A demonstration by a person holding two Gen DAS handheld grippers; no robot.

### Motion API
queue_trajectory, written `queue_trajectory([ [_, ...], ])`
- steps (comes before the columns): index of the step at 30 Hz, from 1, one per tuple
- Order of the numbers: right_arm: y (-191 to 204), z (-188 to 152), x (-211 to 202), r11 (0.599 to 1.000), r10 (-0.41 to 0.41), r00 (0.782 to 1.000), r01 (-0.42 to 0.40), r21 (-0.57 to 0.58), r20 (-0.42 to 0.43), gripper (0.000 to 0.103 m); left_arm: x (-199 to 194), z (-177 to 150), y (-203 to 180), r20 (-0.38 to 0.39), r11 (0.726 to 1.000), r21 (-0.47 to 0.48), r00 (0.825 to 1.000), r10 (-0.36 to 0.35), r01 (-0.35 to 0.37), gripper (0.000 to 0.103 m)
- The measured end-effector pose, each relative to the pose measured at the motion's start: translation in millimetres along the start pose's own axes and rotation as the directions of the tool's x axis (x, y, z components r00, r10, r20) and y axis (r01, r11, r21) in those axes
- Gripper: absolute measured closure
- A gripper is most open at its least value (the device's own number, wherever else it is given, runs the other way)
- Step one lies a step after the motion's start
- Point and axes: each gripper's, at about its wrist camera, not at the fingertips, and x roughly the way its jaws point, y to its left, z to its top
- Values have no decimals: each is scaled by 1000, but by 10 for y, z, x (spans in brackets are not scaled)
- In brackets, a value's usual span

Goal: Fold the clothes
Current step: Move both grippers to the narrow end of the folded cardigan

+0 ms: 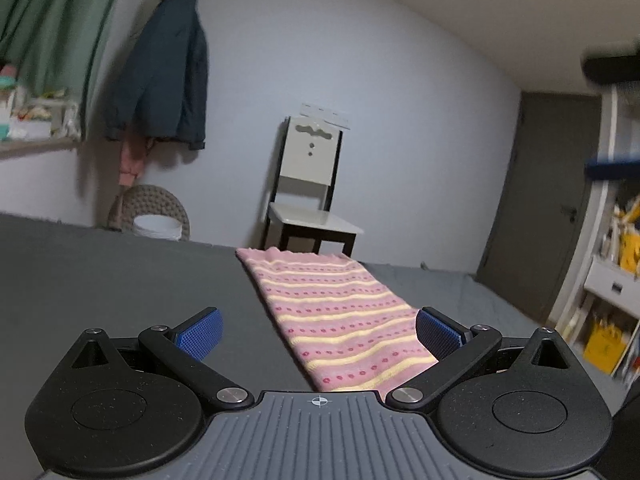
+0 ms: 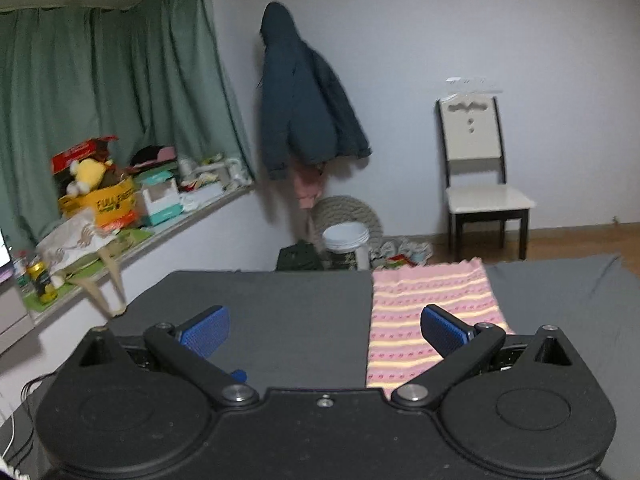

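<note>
While spread wide: both hand-held grippers (image 1: 318,334) (image 2: 324,332), nothing btwn.

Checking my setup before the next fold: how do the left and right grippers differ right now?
The left gripper frames the pink striped cloth between its fingers; the right gripper frames mostly the dark table, with the cloth under its right finger only. The left body is ribbed grey, the right plain black. Both are open, holding nothing, with blue pads.
</note>
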Motion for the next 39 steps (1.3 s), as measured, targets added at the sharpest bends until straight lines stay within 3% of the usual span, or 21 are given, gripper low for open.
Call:
queue_trajectory([
  [5,-256,-210,-61,1000,-6,997,6,2,-73,0,110,-94,-216,-70,1000,23,998,-10,12,0],
  [9,-570,-396,-293,998,64,998,-64,17,-23,0,82,-129,-454,-109,1000,-22,994,-22,20,0],
  [12,-790,-511,-357,999,18,999,-17,29,-42,0,42,-70,-728,-114,999,30,993,17,-13,0],
  [18,-1117,-663,-409,996,-37,995,44,74,-96,0,40,71,-1128,-156,998,7,986,58,-57,0],
  [24,-1200,-619,-397,998,-41,989,48,43,-143,0,-4,243,-1332,-208,998,-1,976,61,-63,0],
  [33,-1302,-512,-337,988,-92,989,105,110,-114,0,-52,502,-1479,-268,995,92,962,59,-36,0],
  [39,-1326,-590,-244,977,-125,977,151,150,-172,0,-59,546,-1415,-243,985,161,965,97,-58,0],
])
